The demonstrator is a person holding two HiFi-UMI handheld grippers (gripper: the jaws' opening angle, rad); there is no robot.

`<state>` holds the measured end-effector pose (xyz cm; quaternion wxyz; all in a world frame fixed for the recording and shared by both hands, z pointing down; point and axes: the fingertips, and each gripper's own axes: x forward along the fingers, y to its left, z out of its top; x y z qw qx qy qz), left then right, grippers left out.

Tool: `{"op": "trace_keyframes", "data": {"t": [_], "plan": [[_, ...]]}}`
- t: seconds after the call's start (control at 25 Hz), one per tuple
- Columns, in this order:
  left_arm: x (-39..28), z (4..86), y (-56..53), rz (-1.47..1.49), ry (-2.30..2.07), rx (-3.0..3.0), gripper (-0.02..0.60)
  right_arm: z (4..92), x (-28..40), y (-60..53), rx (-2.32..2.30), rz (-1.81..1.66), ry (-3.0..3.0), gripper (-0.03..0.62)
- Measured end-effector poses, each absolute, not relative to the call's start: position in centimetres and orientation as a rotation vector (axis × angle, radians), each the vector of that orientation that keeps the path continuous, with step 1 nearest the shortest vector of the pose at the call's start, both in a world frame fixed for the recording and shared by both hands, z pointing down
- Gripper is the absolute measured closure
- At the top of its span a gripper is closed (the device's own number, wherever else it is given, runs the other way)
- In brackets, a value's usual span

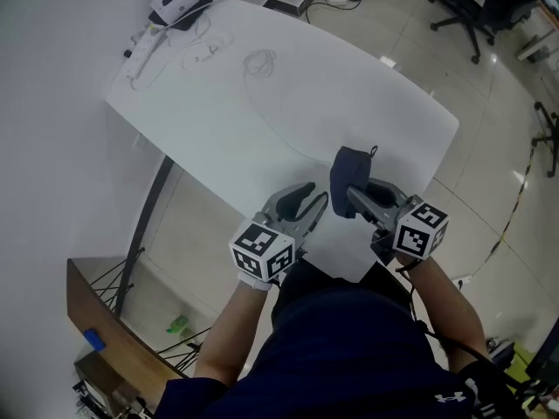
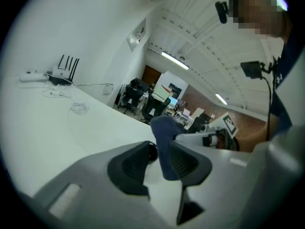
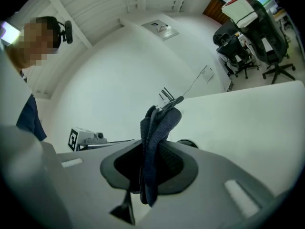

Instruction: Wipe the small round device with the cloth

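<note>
Right gripper (image 3: pixel 153 149): the fingers (image 3: pixel 180 168) are clamped on a folded dark blue cloth (image 3: pixel 159 123). The cloth stands up above the pads, and a short tail hangs below them.

Left gripper (image 2: pixel 162 151): the fingers (image 2: pixel 129 168) stand apart, with white bench surface visible in the gap. The left gripper view shows the cloth hanging inside this gap, against the right-hand finger and clear of the left-hand one. The head view shows only that the cloth is just right of the left fingertips.

Small round device (image 3: pixel 187 142): the right gripper view shows it as a low dark dome just beyond the right-hand finger, to the right of the cloth. The left gripper view shows only a glossy dark edge of it at the tip of the left-hand finger. The cloth covers the rest. Its base is cut off in both views, so contact with the fingers or the bench (image 1: pixel 262 120) cannot be confirmed. In the head view the grippers and cloth hide it.

Far end of the bench: a coiled cable (image 1: pixel 260 59), a power strip (image 1: pixel 140 49) and a router (image 1: pixel 175 5). Office chairs (image 1: pixel 476 11) stand on the floor beyond.
</note>
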<state>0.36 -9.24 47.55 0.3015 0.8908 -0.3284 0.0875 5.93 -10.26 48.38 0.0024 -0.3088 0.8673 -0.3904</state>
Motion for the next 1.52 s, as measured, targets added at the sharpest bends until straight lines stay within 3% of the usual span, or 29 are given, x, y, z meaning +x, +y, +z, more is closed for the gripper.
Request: {"op": "trace_keyframes", "data": {"t": [0.84,1.52], "plan": [[4.7,54.0,-12.8,0.439,-0.766,2.328,0.422,56.2,13.1,-14.5,-0.970,-1.659,2.297,0.517],[4.1,54.2,-12.7,0.501,-0.897,2.342,0.394,62.8,12.8,-12.1,-1.507,-1.652,2.773,0.517]]}}
